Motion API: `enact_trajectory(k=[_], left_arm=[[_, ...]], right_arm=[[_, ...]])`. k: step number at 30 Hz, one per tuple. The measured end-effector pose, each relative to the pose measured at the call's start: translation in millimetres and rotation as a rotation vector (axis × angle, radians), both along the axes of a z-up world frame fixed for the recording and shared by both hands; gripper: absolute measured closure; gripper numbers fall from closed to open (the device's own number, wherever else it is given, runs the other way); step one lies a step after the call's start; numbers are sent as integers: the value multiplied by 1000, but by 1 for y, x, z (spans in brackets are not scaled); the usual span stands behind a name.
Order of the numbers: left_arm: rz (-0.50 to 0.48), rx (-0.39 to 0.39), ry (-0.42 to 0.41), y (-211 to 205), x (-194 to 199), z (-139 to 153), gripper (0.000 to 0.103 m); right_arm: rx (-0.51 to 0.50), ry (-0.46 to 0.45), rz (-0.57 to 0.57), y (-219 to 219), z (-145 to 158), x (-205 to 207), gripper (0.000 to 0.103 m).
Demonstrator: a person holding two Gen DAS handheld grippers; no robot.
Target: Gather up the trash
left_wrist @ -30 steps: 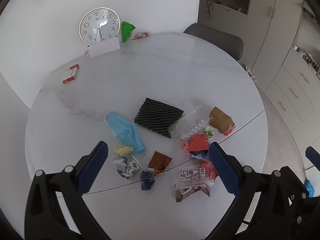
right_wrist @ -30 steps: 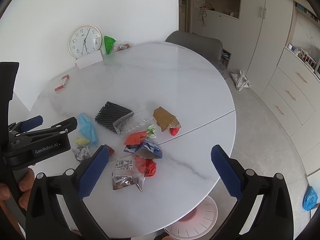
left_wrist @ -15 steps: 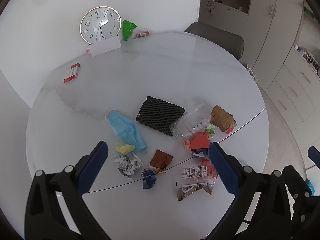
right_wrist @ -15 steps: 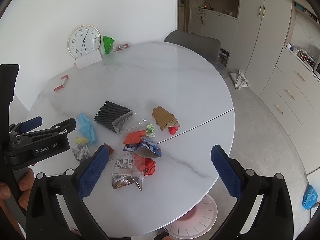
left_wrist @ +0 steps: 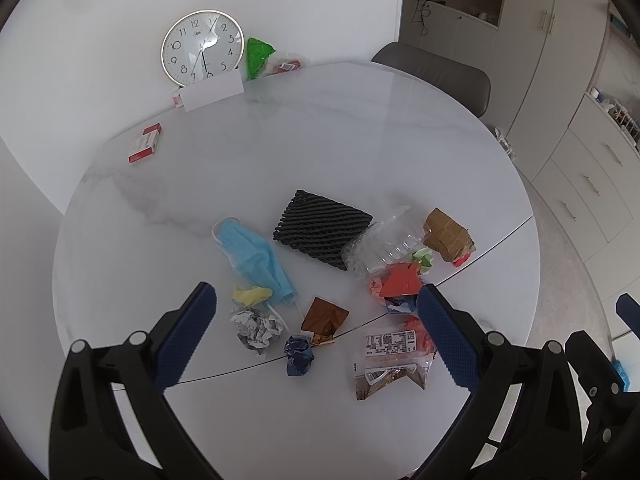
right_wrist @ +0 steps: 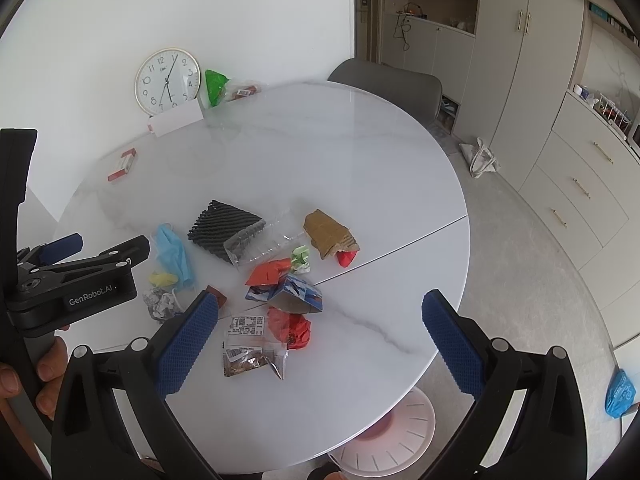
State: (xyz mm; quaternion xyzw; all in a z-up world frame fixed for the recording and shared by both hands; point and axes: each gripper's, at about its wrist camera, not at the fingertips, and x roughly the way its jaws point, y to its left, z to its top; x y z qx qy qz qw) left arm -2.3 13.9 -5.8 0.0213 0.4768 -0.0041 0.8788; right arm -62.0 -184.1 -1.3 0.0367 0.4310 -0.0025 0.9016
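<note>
I held the left gripper [left_wrist: 316,312] and right gripper [right_wrist: 320,312] above the littered tabletop [right_wrist: 320,152], jaws of both spread apart, grasping nothing; blue mask [left_wrist: 256,256] lay below.

A wall clock [left_wrist: 202,47] is leaning against the wall at the counter's [left_wrist: 320,140] far edge, with a grey chair [right_wrist: 390,82] sitting behind.

one clock [left_wrist: 202,47], one face mask [left_wrist: 256,258], two grippers [left_wrist: 316,300]
</note>
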Motion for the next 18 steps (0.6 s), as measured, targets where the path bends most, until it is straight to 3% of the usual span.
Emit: enact_trajectory(k=[18], left_arm=[[9, 8, -8, 1, 1, -2, 7]], right_arm=[[2, 4, -1, -1, -2, -1, 2]])
